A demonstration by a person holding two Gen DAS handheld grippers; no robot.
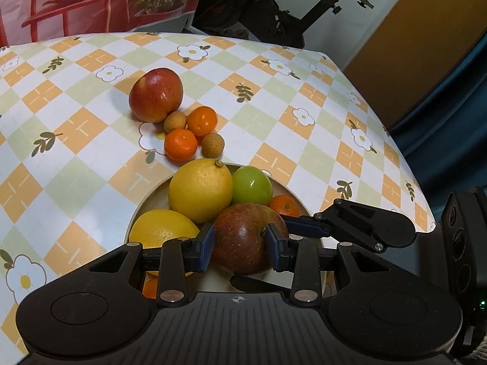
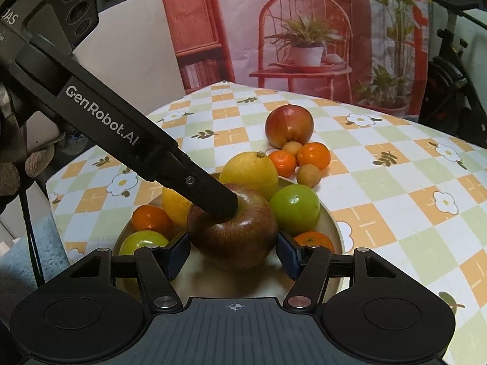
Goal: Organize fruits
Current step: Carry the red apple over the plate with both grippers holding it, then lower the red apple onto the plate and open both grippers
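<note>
Straddling a dark red apple point(image 2: 232, 228) in a beige bowl point(image 2: 331, 225), the right gripper point(image 2: 232, 254) has its blue pads at either flank of the fruit, apparently just touching rather than squeezing. The left gripper point(image 1: 240, 248) comes in from the other side, its jaws narrowed around the apple's stem hollow, one finger resting on the crown in the right wrist view; whether it truly pinches anything cannot be told. Two lemons point(image 1: 201, 190), green fruits point(image 1: 252, 185) and mandarins point(image 1: 284, 205) crowd the bowl, while a second red apple point(image 1: 155, 95), two more mandarins point(image 1: 180, 145) and two small tan longans point(image 1: 213, 145) sit grouped on the checked tablecloth point(image 1: 304, 152) beyond. The step in hand looks like lifting this apple out to join its like. Doing it well likely means closing the right pads squarely across the widest part, clearing the left finger first, then rising straight up so the neighbouring lemon and green fruit are not rolled out.
</note>
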